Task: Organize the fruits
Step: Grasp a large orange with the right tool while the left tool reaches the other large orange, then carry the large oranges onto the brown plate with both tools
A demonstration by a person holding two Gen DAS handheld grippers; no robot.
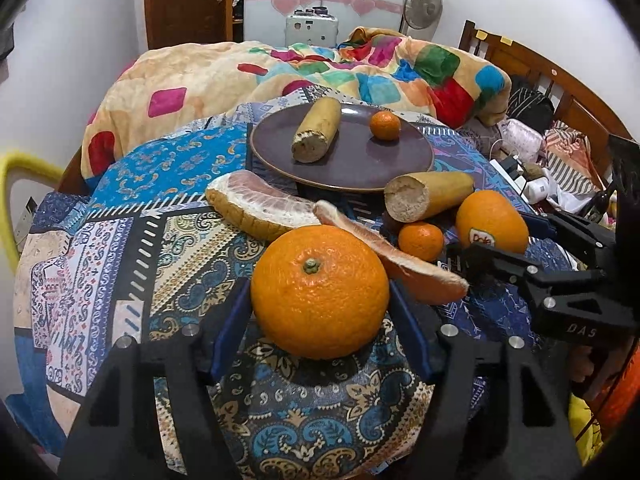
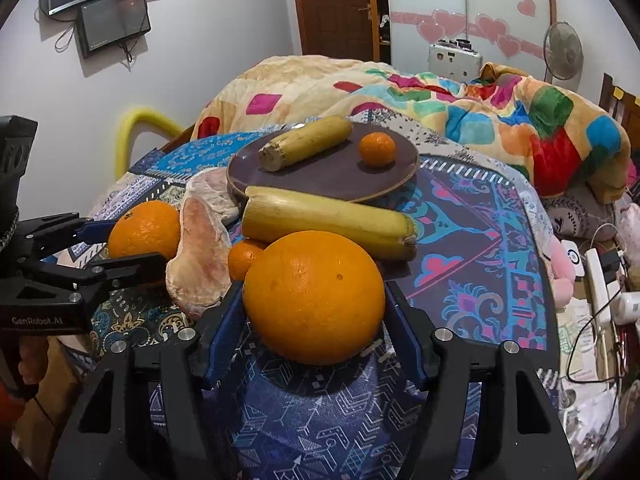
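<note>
Nearest, each tool brackets a big orange on the patterned cloth. Left tool [image 1: 320, 300]: blue pads touching both flanks of the stem-up orange [image 1: 319, 291], gripping it. Right tool [image 2: 314, 304]: closed likewise on the stickered orange [image 2: 314, 297].

Handling, as judged: both oranges round, firm, fairly heavy, skin pebbled but waxy. Hold across the widest girth; off-centre they could roll out.

Just beyond: two pomelo wedges [image 1: 260, 208], soft, peel-backed, easily torn; best taken by the rind. A small mandarin [image 1: 421, 241] sits between wedge and stickered orange, light, squashable. A cut cane piece [image 2: 328, 220] lies behind it, stiff, cylindrical, prone to rolling.

Far: purple plate [image 1: 360, 168] with a second cane piece [image 1: 316, 130] and a mandarin on plate [image 1: 385, 125], well apart.
</note>
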